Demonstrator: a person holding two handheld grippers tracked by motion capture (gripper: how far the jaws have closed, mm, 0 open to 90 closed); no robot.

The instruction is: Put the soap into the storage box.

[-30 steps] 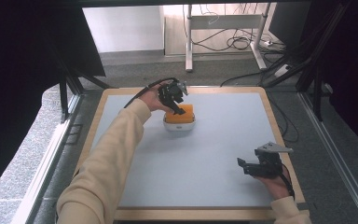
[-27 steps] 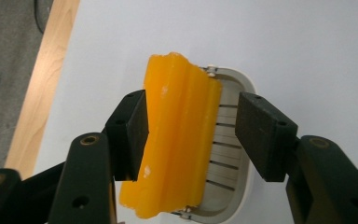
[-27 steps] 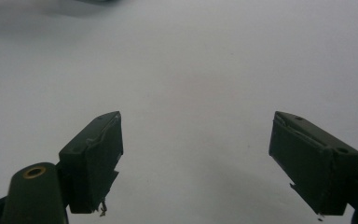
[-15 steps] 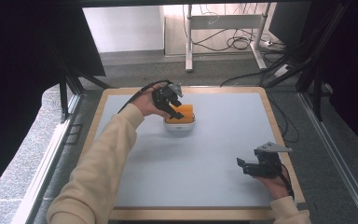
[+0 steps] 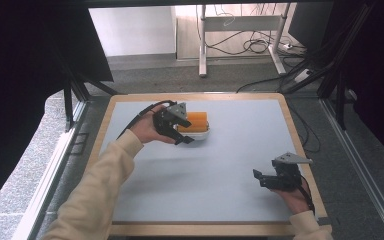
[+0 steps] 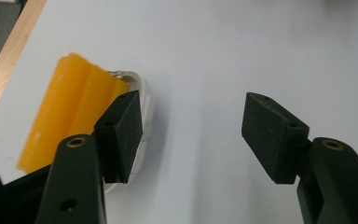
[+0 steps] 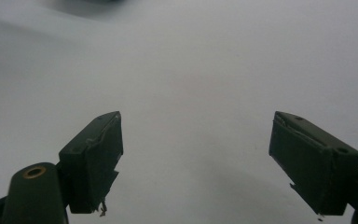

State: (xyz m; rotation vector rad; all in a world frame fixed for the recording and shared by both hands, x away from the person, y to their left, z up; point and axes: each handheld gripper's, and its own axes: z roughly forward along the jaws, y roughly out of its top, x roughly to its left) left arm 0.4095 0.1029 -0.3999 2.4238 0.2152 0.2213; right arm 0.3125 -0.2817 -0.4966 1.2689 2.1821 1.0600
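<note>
An orange ribbed block [image 5: 196, 121] lies in a small white dish [image 5: 201, 135] at the back left of the grey table top. My left gripper [image 5: 182, 134] hangs just left of the dish, open, with nothing between its jaws. In the left gripper view the orange block [image 6: 67, 112] and the dish rim [image 6: 145, 100] sit beside the left jaw, outside the gap of the left gripper [image 6: 193, 128]. My right gripper [image 5: 258, 178] rests low near the front right of the table, open and empty; the right gripper [image 7: 196, 149] looks at bare grey surface.
The grey table top [image 5: 230, 150] has a wooden border [image 5: 300, 145]. A dark frame and black curtains stand at both sides. A desk leg and cables [image 5: 252, 45] lie on the floor beyond the table. A cable [image 5: 140, 114] trails from the left gripper.
My left hand has pulled back toward the left and front, off the orange block. The block and dish stay where they were. The right gripper has not moved.
</note>
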